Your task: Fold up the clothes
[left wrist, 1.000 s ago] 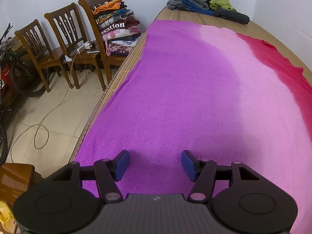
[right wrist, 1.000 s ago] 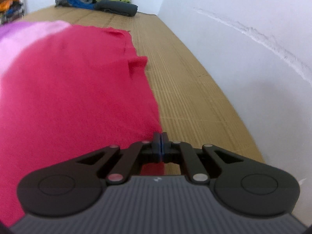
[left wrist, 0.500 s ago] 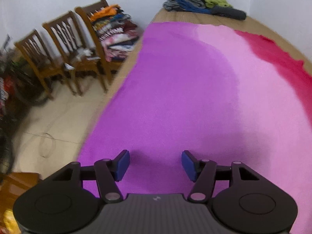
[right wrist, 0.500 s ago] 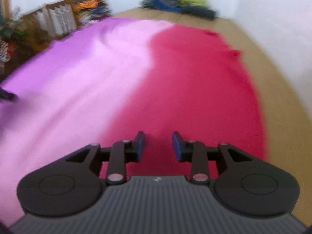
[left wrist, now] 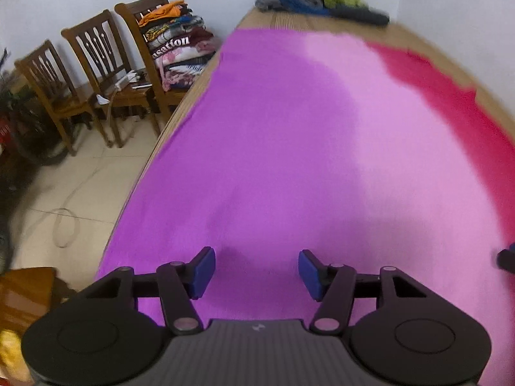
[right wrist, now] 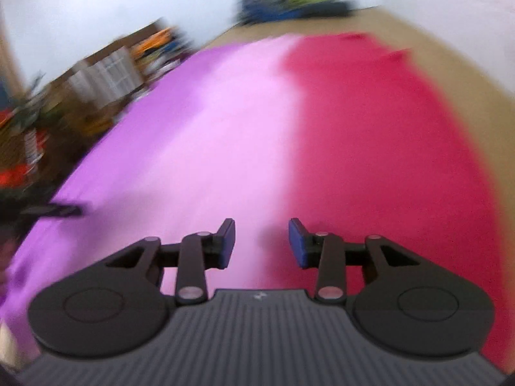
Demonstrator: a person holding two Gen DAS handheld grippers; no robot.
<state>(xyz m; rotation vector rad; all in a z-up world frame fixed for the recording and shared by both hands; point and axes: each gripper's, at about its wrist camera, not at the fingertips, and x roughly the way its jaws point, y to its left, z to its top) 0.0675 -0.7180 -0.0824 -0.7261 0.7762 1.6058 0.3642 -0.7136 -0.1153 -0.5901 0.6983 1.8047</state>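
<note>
My right gripper [right wrist: 261,241] has just been opening; its jaws stand apart with nothing between them, above the line where pink meets red. My left gripper [left wrist: 256,269] is spread wide and empty over the purple end. Beneath both lies the cloth [left wrist: 322,148], a large purple-pink-red sheet spread flat over the long woven-mat table [left wrist: 418,37]. I judge I'm between grips, with the cloth laid out and no fold begun. Next, each gripper needs an edge or corner on my near side, which neither view shows.
</note>
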